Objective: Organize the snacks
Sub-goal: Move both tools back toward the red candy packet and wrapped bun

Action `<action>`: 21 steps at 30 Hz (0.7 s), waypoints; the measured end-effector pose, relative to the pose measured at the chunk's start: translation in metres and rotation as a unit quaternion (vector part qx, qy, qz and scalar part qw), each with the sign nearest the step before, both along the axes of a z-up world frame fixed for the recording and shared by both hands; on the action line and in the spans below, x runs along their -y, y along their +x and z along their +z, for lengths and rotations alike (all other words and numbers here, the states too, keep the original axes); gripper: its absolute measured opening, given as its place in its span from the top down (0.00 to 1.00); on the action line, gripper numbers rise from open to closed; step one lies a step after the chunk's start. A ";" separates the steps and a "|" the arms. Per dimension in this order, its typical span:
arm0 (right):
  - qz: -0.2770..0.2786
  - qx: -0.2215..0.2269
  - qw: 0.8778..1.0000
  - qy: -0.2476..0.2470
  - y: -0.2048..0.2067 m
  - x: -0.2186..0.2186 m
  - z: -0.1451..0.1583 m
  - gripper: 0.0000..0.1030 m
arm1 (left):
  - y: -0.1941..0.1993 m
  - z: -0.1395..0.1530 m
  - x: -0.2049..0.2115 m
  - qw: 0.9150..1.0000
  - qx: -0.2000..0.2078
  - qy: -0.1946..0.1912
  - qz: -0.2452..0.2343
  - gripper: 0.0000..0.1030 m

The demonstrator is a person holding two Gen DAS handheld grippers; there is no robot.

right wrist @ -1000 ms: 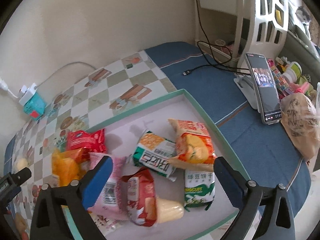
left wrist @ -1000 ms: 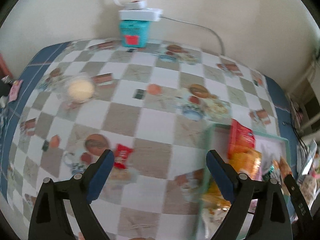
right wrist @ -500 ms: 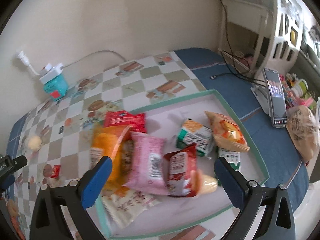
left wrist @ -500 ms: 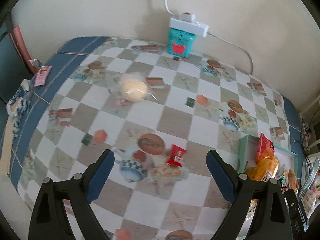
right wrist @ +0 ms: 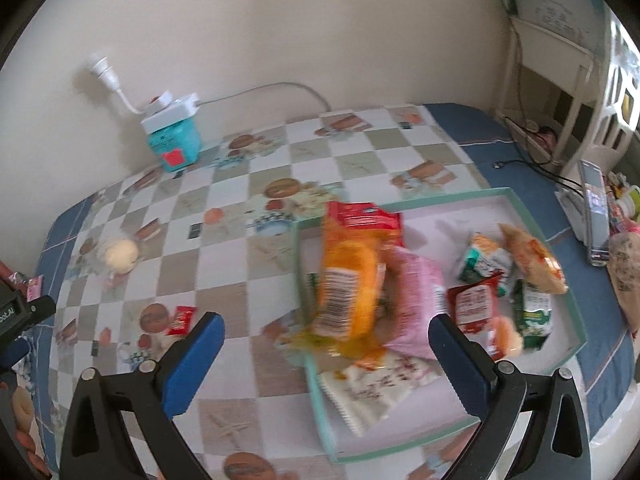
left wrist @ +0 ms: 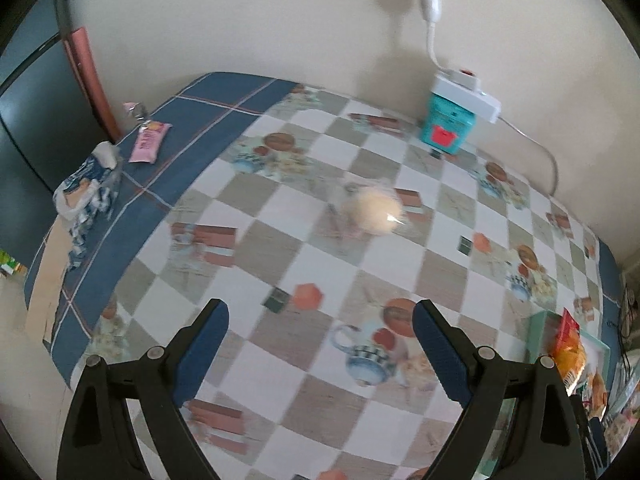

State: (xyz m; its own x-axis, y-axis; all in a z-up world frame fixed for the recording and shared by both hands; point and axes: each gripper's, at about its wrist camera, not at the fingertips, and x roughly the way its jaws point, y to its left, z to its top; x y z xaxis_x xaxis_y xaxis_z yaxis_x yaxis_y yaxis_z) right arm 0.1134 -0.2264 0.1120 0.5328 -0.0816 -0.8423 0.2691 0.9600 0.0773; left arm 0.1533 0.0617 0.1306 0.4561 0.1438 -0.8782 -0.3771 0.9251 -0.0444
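Both views have swung left since the earlier frame, off the tray (right wrist: pixel 516 199). Left gripper (left wrist: pixel 320 344) and right gripper (right wrist: pixel 326 354) hang wide and empty; a wrapped round bun (left wrist: pixel 374 213) and red candy (right wrist: pixel 181 319) lie loose left of the tray, likely next to collect.

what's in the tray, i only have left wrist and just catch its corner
observer: The tray holds a heap of packets, with an orange pack on top at its left side.
operator: any snacks outside it that i can't see
observer: Yes, a small red sachet lies on the cloth left of the tray.
operator: is the right tool holding anything
observer: No, the right tool is open and empty, near the tray's left edge.
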 end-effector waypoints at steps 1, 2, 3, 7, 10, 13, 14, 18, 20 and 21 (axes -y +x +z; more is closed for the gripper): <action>0.004 0.000 1.000 0.002 0.001 -0.005 -0.001 0.00 | -0.001 0.000 -0.007 1.000 0.000 0.000 0.006 0.09; 0.009 -0.001 1.000 0.004 0.002 -0.011 -0.002 0.00 | -0.003 0.000 -0.014 1.000 -0.001 0.002 0.013 0.09; 0.015 -0.002 1.000 0.004 0.004 -0.018 -0.003 0.00 | -0.004 0.000 -0.021 1.000 -0.003 0.003 0.018 0.09; 0.029 -0.007 1.000 0.007 0.009 -0.038 -0.008 0.00 | -0.007 -0.002 -0.043 0.999 -0.009 0.009 0.036 0.09; 0.038 -0.007 0.999 0.012 0.012 -0.050 -0.011 0.00 | -0.010 -0.006 -0.060 0.999 -0.014 0.010 0.046 0.09; 0.049 -0.008 0.999 0.015 0.016 -0.061 -0.014 0.00 | -0.011 -0.010 -0.073 0.998 -0.019 0.007 0.058 0.09; 0.053 -0.008 0.998 0.015 0.017 -0.064 -0.015 0.00 | -0.012 -0.012 -0.077 0.998 -0.021 0.006 0.062 0.09; 0.068 -0.012 0.998 0.006 0.021 -0.077 -0.024 0.00 | -0.011 -0.020 -0.084 0.997 -0.028 -0.001 0.067 0.09; 0.076 -0.016 0.997 0.005 0.024 -0.082 -0.030 0.00 | -0.008 -0.024 -0.084 0.997 -0.032 -0.003 0.064 0.09; 0.079 -0.018 0.997 0.004 0.025 -0.083 -0.032 0.00 | -0.005 -0.027 -0.082 0.997 -0.036 -0.003 0.062 0.09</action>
